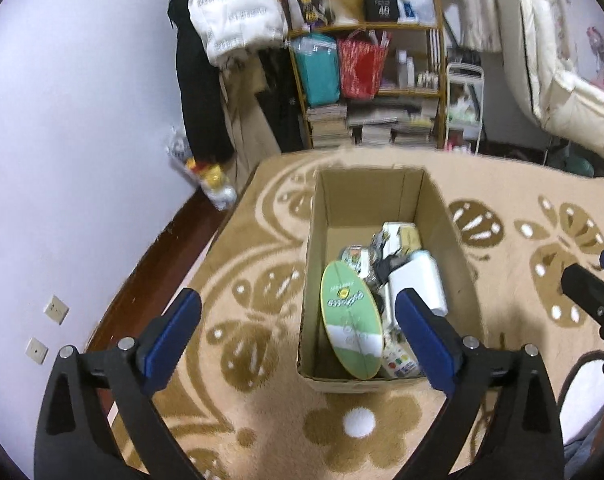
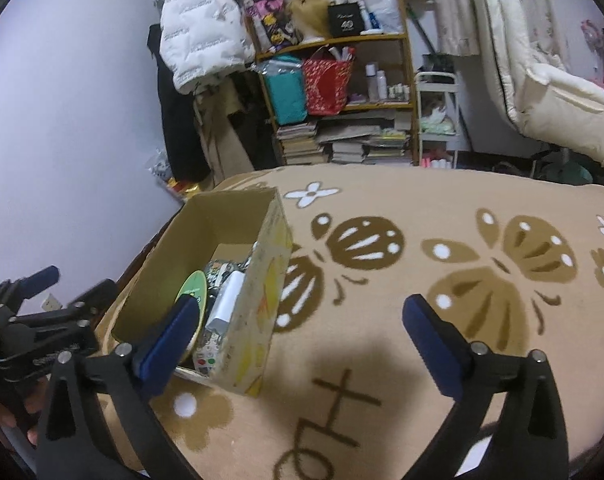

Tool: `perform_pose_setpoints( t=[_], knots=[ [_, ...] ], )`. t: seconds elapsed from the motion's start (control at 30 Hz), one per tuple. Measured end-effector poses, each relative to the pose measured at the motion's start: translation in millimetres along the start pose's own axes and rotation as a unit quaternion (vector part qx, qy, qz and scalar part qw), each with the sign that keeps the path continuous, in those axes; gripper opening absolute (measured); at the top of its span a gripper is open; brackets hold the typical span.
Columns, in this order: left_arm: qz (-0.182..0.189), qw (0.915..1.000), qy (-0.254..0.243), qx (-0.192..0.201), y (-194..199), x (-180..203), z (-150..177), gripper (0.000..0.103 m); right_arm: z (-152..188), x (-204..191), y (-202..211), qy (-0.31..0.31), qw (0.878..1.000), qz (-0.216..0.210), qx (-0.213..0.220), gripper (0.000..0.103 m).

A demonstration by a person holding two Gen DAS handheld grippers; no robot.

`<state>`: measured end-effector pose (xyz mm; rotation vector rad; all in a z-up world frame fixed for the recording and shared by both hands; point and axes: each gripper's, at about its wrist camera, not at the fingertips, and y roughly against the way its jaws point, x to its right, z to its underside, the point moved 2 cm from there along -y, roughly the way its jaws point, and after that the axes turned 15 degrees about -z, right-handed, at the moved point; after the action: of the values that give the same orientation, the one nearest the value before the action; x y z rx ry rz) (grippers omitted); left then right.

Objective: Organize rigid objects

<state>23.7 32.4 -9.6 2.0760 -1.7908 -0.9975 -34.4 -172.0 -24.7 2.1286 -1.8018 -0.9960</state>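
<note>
An open cardboard box [image 1: 455,236] [image 2: 162,252] stands on a tan patterned blanket. Inside it lie a green oval board [image 1: 349,316] [image 2: 192,288], a white rectangular case [image 1: 419,280] [image 2: 230,296], a remote with coloured buttons [image 1: 399,362] [image 2: 206,354] and other small items. My left gripper [image 1: 298,328] hovers over the box's near end, jaws wide open and empty. My right gripper [image 2: 298,328] hangs to the right of the box above the blanket, open and empty. The right gripper's tip [image 1: 589,288] shows at the edge of the left wrist view; the left gripper's body [image 2: 42,320] shows at the left of the right wrist view.
The blanket [image 2: 421,320] covers a raised surface. Behind it stand a wooden shelf [image 1: 365,28] with bags, bottles and stacked books, a white cart [image 1: 463,108], hanging coats [image 1: 230,12] and bedding [image 2: 541,92]. A lilac wall [image 1: 82,120] runs along the left.
</note>
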Motion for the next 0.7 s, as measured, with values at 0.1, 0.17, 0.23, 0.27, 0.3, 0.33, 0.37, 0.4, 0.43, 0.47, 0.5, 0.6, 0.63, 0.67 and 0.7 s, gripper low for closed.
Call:
perform_pose_setpoints(
  t=[0.1,0.17,0.23,0.27,0.3,0.33,0.37,0.4,0.43,0.47,0.5,0.6,0.63,0.67,0.7],
  knots=[
    [0.003,0.9998,0.013,0.018,13,-8,-2,0.097,1,2,13,-0.002,1.000,0.006,0.009,0.103],
    [0.010,0.9994,0.024,0.024,19,-13,-1,0.098,5,3,22,-0.003,1.000,0.008,0.019,0.103],
    [0.017,0.9988,0.034,0.030,25,-18,0,0.098,9,4,27,-0.004,1.000,0.010,0.022,0.103],
    [0.020,0.9985,0.037,0.034,29,-19,0,0.098,11,5,30,-0.005,1.000,0.014,0.024,0.103],
    [0.021,0.9983,0.038,0.039,32,-20,1,0.098,13,5,31,-0.006,1.000,0.014,0.025,0.103],
    [0.024,0.9978,0.039,0.047,36,-21,1,0.098,15,5,34,-0.007,0.999,0.013,0.029,0.103],
    [0.025,0.9976,0.039,0.051,38,-21,1,0.098,17,4,37,-0.005,0.999,0.012,0.037,0.103],
    [0.026,0.9976,0.038,0.053,41,-20,2,0.098,19,3,40,-0.003,0.999,0.016,0.044,0.103],
    [0.031,0.9977,0.033,0.051,42,-20,4,0.098,20,1,42,0.002,0.999,0.019,0.048,0.103],
    [0.038,0.9976,0.031,0.048,43,-19,5,0.098,22,-1,42,0.011,0.999,0.023,0.048,0.103],
    [0.042,0.9975,0.031,0.047,43,-19,6,0.098,23,-3,43,0.020,0.998,0.033,0.048,0.103],
    [0.046,0.9973,0.026,0.050,45,-16,8,0.098,27,-5,43,0.024,0.998,0.044,0.049,0.103],
    [0.047,0.9973,0.024,0.050,45,-15,8,0.098,28,-5,43,0.022,0.997,0.046,0.050,0.103],
    [0.048,0.9973,0.023,0.050,45,-14,8,0.098,29,-4,43,0.020,0.998,0.046,0.049,0.103],
    [0.048,0.9973,0.022,0.050,45,-14,9,0.098,30,-5,42,0.021,0.998,0.046,0.048,0.103]
  ],
)
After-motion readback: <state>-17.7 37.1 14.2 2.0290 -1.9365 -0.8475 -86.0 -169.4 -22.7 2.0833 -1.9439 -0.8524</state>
